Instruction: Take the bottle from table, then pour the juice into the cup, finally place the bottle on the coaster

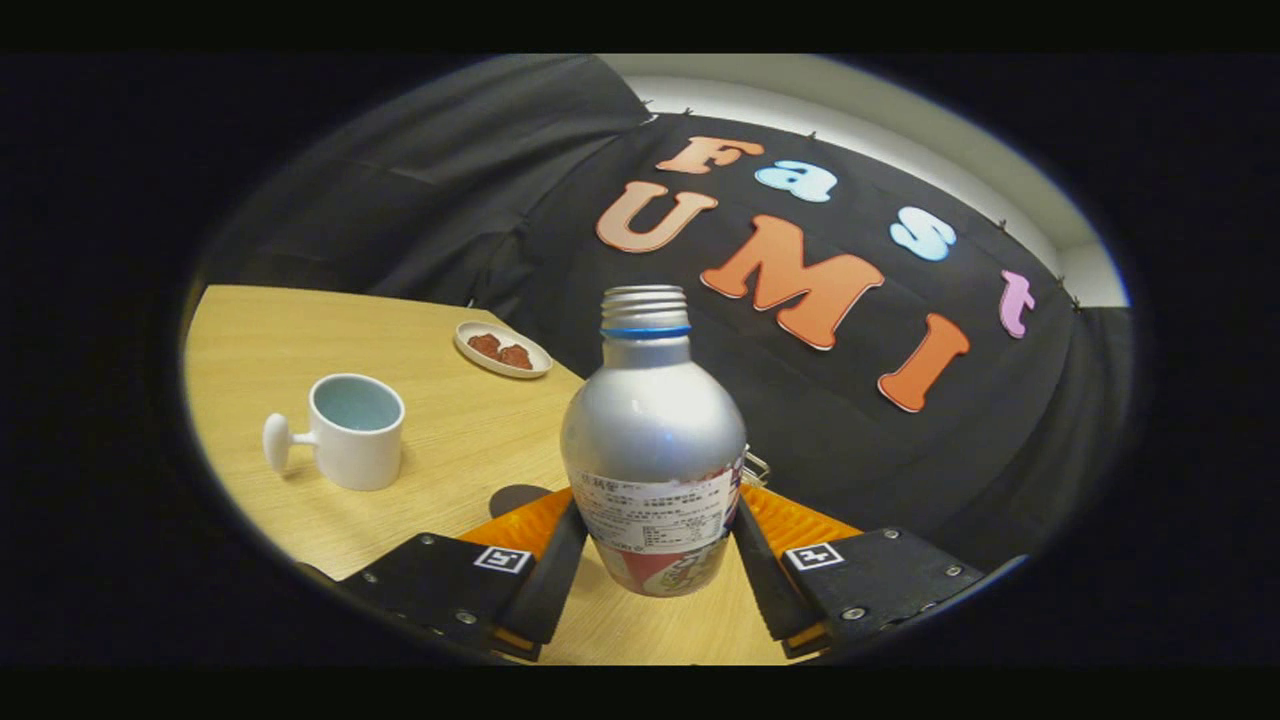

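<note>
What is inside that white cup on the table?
The white cup shows a pale bluish inside wall and no liquid; its bottom is hidden by the rim. The tongs are shut on the bottle, whose cap is off.

The bottle [652, 440] fills the gap between the closed-in fingers [548, 580]. Ahead to the left, bare table [460, 420] separates cup [352, 430] and dish [502, 350].

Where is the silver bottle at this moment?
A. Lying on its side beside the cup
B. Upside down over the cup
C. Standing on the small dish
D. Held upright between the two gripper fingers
D: the bottle stands upright, clamped between the gripper fingers, its cap off.
</note>
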`<move>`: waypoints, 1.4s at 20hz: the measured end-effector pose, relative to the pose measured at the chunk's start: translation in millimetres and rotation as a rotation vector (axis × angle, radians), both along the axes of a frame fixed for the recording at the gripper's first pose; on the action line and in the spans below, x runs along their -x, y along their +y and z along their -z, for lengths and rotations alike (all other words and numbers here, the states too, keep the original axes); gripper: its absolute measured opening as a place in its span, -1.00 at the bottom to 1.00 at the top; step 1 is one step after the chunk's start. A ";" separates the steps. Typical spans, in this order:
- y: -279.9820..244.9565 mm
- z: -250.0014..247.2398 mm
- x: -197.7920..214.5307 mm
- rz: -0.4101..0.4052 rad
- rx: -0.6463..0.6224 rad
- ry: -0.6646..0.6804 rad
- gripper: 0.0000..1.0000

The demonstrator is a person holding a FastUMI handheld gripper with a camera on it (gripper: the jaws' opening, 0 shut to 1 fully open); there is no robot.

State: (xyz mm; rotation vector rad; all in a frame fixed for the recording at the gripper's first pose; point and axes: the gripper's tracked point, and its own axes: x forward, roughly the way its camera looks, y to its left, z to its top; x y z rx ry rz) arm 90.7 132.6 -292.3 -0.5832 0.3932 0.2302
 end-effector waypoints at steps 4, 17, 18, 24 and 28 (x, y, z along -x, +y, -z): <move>8.4 5.5 -5.8 -0.026 0.091 -0.019 0.55; 40.1 7.7 -18.1 -0.166 0.471 -0.156 0.53; 40.9 7.8 -17.9 -0.171 0.490 -0.163 0.52; 48.8 14.1 -16.4 -0.211 0.585 -0.186 0.52; 52.0 12.2 -17.8 -0.241 0.635 -0.200 0.53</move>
